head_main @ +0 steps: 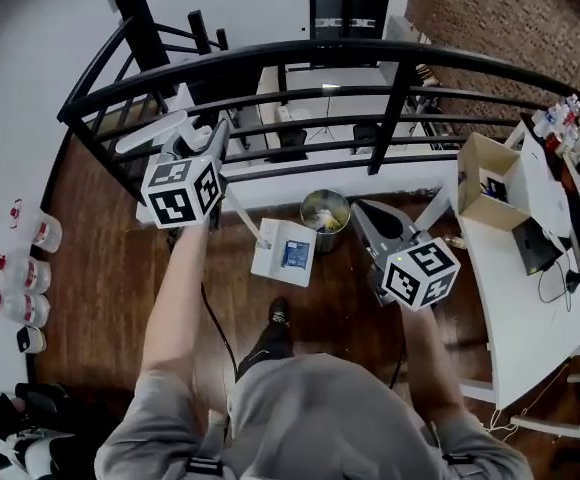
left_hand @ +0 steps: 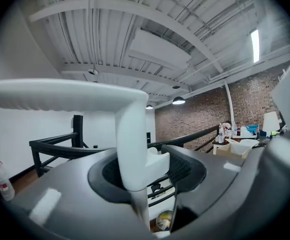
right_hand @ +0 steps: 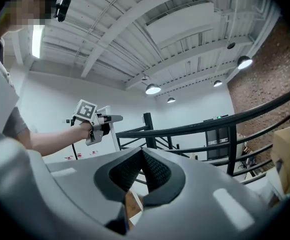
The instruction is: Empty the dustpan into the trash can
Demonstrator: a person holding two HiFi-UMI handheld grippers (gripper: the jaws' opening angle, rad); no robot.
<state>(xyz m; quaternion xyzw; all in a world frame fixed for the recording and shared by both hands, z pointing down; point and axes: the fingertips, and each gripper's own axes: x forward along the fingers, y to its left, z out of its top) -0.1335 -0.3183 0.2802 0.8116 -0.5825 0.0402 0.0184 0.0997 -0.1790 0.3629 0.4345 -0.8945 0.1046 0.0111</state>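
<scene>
My left gripper (head_main: 200,146) is raised at the left of the head view, shut on the white handle (head_main: 155,131) of a long-handled dustpan. A thin pole slants down from it to the white pan (head_main: 285,251) with a blue label, which hangs just left of the small round trash can (head_main: 325,213). The can holds yellowish scraps. In the left gripper view the handle (left_hand: 65,95) crosses the jaws of the left gripper (left_hand: 140,169), with the can (left_hand: 165,220) far below. My right gripper (head_main: 365,218) hovers right of the can, its pads (right_hand: 142,154) meeting with nothing between them.
A black metal railing (head_main: 300,58) curves across just beyond the can. A white table (head_main: 510,268) with a cardboard box (head_main: 485,183) stands at the right. Red-capped bottles (head_main: 30,230) line the wall at the left. The person's shoe (head_main: 278,314) is on the wooden floor.
</scene>
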